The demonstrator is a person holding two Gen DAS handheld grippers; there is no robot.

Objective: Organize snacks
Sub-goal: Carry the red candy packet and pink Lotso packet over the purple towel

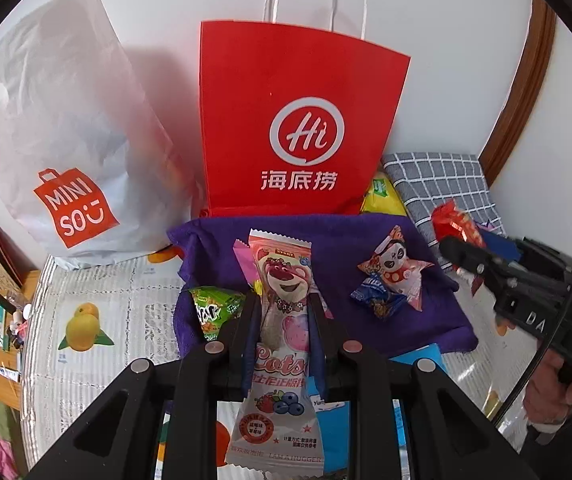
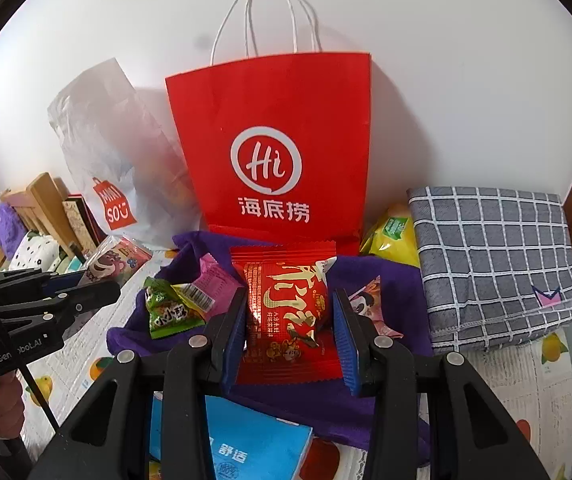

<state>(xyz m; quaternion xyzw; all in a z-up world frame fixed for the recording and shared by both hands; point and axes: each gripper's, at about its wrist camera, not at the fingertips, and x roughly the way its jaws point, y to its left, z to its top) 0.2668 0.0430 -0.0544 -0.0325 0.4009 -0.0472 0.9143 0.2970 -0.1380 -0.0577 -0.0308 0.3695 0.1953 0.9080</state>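
My left gripper is shut on a long pink-bear snack packet, held above the purple cloth; it also shows in the right wrist view. My right gripper is shut on a red foil snack packet, also seen in the left wrist view. On the cloth lie a green packet, a pink packet, a panda-print packet and a blue packet. A red paper bag stands upright behind the cloth.
A white Miniso plastic bag stands left of the red bag. A folded grey checked cloth lies at the right, a yellow packet beside it. A blue pack lies near the front. The fruit-print tablecloth covers the table.
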